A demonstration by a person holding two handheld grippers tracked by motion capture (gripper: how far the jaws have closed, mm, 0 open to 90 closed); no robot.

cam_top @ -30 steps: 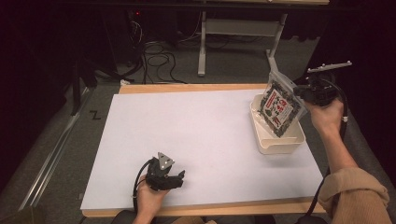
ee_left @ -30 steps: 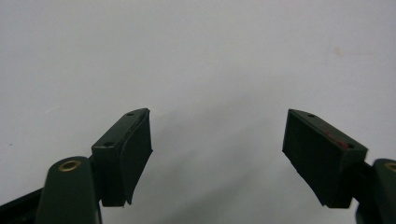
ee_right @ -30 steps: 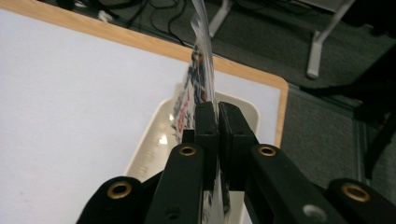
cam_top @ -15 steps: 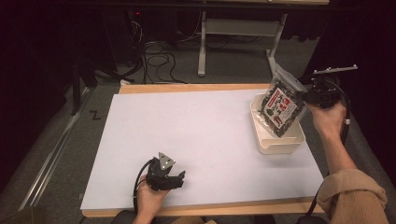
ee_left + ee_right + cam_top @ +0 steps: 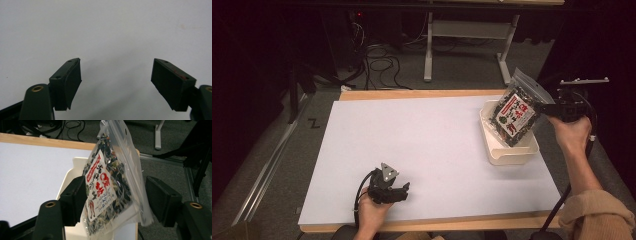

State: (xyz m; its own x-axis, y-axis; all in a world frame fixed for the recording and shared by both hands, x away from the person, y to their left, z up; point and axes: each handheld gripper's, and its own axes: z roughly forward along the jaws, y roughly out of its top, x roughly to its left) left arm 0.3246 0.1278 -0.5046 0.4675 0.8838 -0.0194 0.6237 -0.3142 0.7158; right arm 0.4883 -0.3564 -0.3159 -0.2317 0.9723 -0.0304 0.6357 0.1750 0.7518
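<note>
The table (image 5: 427, 150), covered by a white sheet, carries a cream plastic bin (image 5: 507, 147) near its far right corner. A clear pouch of dried food with a red-and-white label (image 5: 516, 116) is stood in that bin, its lower end inside the walls and its long axis upright, tilted with the sealed top leaning toward the far edge.

The right claw (image 5: 539, 106) is held level at the pouch's right side, pointing toward the table's left. Its jaws have just been opening and are now spread wide; the pouch lies between them. In the right gripper view, the left pad (image 5: 78, 195) sits at the labelled face, contact not being resolvable, while the right pad (image 5: 160, 197) stands clear of the pouch (image 5: 110, 187). The pouch is judged released and supported by the bin (image 5: 68, 176). A straight withdrawal to the right, along the jaw line, is judged to clear it without tipping.

The left claw (image 5: 399, 189) rests near the front edge, well apart from the bin; the right hand is the nearer. In the left gripper view its jaws stand wide and empty over the bare white sheet (image 5: 105, 30).

The high view gives the pouch's tilt and the bin's place; the right gripper view gives the pad clearances.
</note>
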